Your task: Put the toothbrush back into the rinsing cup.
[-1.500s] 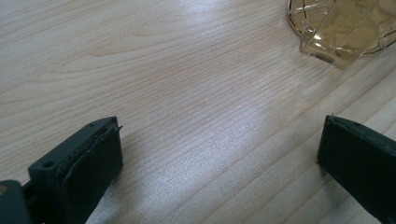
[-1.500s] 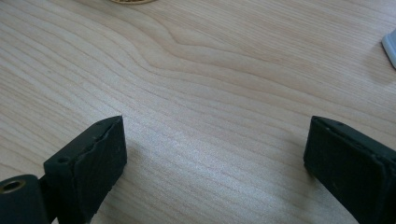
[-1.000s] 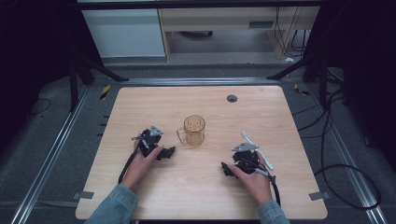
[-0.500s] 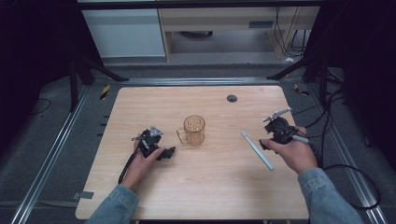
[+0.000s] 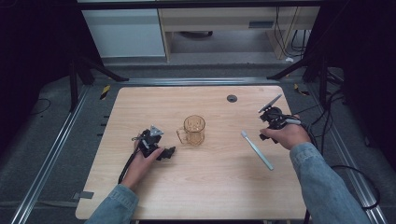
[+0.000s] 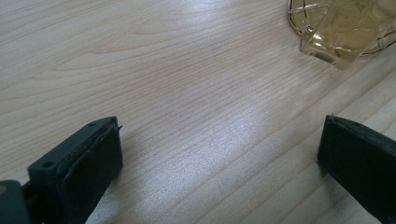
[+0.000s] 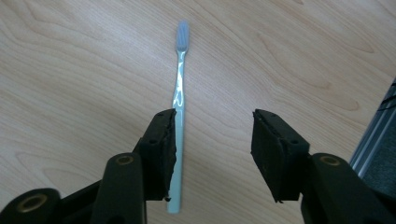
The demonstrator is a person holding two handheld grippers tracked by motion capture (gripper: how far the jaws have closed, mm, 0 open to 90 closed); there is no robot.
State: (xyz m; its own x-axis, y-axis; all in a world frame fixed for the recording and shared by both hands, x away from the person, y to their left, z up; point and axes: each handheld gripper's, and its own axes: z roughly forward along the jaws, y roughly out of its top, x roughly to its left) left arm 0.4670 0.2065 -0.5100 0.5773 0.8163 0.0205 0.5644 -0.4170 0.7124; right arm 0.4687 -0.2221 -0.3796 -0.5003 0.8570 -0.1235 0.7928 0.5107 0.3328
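A clear amber glass mug (image 5: 194,129) with a handle stands mid-table; its base shows at the top right of the left gripper view (image 6: 343,32). A pale blue toothbrush (image 5: 257,150) lies flat on the wood to the mug's right. My left gripper (image 5: 167,153) rests on the table left of the mug, jaws wide apart (image 6: 219,126) over bare wood. My right gripper (image 5: 272,119) hangs above the table right of the toothbrush. Its jaws (image 7: 212,121) have just been closing, with nothing between them. The toothbrush (image 7: 180,79) lies below, partly behind the left jaw.
The wooden table (image 5: 210,191) has a small dark round hole (image 5: 232,98) near its far edge. Black cables (image 5: 327,126) trail off the right side. Metal rails (image 5: 51,154) run along the floor, and a white cabinet (image 5: 126,32) stands beyond the table.
My right hand has moved from the table's front right to the right edge and risen, drawing away from the toothbrush, which stays lying on the wood. The left hand has kept still.
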